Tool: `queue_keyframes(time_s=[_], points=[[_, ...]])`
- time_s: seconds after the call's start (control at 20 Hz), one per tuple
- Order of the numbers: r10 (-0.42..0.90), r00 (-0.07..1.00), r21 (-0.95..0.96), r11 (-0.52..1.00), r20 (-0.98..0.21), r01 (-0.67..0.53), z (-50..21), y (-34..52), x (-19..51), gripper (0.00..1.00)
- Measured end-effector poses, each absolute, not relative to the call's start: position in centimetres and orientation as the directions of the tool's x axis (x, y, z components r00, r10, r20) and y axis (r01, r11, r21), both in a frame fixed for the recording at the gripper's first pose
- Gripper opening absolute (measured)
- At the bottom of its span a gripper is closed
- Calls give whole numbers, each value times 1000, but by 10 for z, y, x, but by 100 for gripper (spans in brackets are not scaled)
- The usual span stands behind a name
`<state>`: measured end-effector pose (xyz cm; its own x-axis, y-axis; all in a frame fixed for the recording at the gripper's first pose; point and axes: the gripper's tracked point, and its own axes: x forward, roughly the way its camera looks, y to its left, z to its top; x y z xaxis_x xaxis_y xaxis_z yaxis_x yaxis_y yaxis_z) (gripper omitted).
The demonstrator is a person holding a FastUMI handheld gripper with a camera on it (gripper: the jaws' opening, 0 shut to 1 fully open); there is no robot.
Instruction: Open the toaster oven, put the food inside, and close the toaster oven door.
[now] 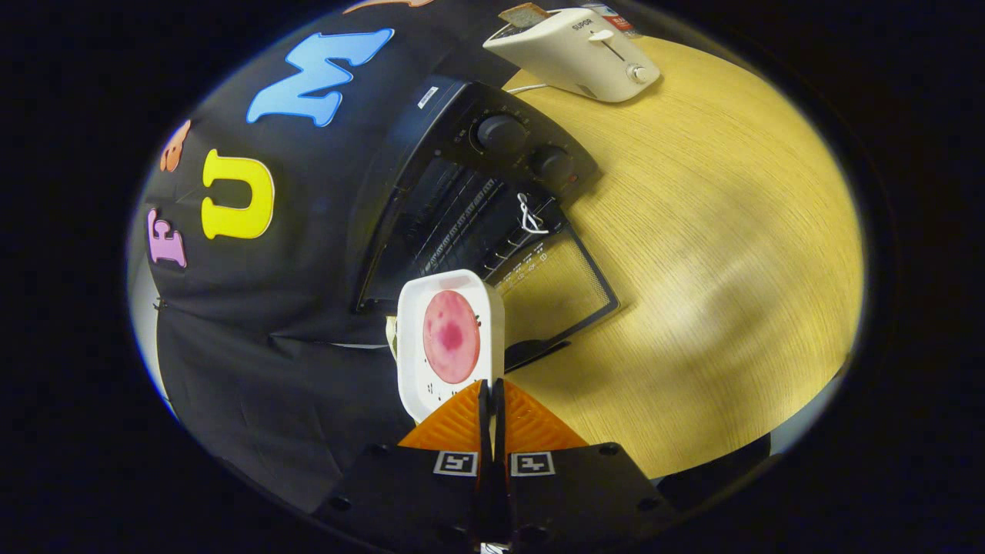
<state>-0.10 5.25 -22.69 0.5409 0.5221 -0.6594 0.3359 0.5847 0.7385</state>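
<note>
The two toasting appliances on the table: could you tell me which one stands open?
The black toaster oven, its glass door folded down; the white toaster sits beyond it.

Orange ribbed claw [492, 396] fingers, black body, two square markers.

We see a worktop [716, 254] of pale wood grain with a soft sheen. The oven [492, 177] looks like matt black metal, its door [554, 285] clear glass. The tray [450, 338] and toaster [577, 54] look like smooth white plastic. Our fingers [462, 423] are ribbed orange plastic.
</note>
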Motion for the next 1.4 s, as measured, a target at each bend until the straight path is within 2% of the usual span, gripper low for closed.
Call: queue_keyframes(time_s=[0.2,0.55,1.1,1.35,1.4], points=[[460,593,742,523,-661,420,-241,51,39,2],[403,671,781,376,-623,499,-256,58,104,2],[287,752,805,229,-594,548,-267,69,164,2],[314,759,821,257,-570,510,-261,86,160,10],[327,758,824,266,-565,499,-259,90,157,16]])
